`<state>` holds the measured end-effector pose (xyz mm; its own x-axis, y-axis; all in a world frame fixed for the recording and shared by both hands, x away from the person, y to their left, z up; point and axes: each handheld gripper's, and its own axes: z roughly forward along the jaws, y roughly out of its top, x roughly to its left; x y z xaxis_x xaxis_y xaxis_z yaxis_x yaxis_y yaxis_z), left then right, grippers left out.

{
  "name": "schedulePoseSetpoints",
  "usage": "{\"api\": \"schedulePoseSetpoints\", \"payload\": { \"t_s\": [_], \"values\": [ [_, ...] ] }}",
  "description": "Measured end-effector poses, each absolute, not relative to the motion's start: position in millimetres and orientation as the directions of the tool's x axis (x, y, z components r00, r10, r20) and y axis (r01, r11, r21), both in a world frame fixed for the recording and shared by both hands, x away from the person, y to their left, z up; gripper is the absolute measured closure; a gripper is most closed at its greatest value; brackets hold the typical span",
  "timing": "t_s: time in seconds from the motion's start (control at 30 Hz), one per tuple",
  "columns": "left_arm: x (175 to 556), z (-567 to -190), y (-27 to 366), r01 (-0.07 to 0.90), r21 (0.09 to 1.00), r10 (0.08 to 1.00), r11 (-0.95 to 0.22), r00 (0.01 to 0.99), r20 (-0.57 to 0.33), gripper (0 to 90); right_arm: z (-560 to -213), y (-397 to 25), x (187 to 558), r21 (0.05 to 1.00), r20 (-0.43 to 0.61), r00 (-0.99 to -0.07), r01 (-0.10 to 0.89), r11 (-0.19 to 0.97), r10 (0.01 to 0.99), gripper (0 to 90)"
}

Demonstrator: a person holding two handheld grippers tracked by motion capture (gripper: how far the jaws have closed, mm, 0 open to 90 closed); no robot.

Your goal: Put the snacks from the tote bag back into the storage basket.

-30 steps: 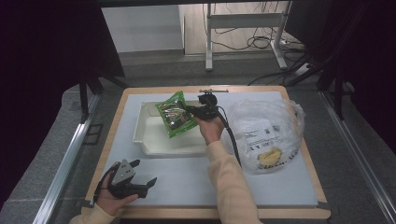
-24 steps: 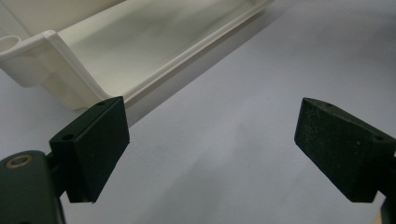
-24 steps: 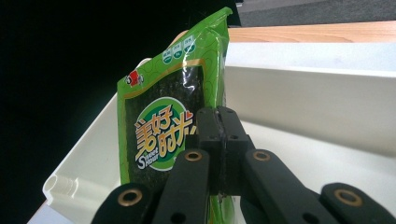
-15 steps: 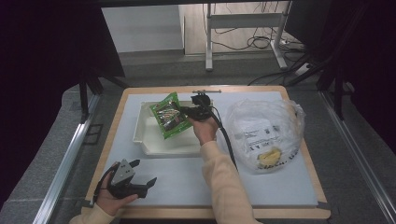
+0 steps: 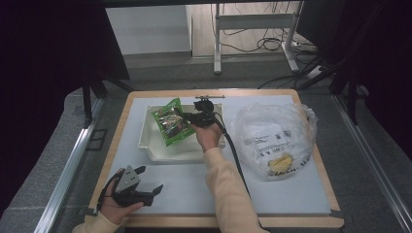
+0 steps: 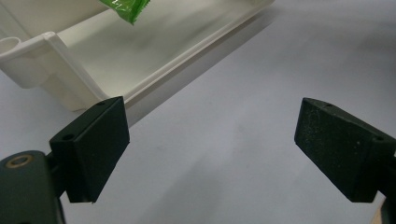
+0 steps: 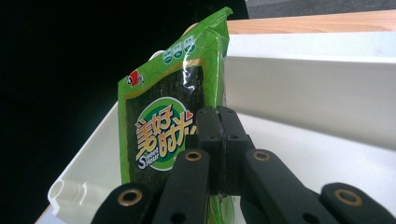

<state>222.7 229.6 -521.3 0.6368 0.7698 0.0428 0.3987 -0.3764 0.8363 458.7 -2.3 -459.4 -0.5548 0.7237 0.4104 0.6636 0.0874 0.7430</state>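
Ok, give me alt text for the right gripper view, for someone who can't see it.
The right tongs, jaws shut, pinch the edge of a green snack packet and hold it upright over a white tray. The tray's far wall stands behind the packet, with the table's wooden edge beyond it.

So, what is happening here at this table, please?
A person works with a gripper in each hand. The right gripper is shut on a green snack packet and holds it over the white tray. The left gripper rests open near the table's front edge, holding nothing. A clear plastic bag with something yellow inside lies to the right of the tray.
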Motion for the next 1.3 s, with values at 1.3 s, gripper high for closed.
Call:
{"api": "schedulePoseSetpoints", "payload": {
  "t_s": [1.3],
  "values": [
    [223,-521,231,0.396,0.837,0.767,-0.377,0.640,0.043,10.3,-471,30,448,0.710,0.309,-0.601,0.662,0.242,0.737,60.5]
  ]
}}
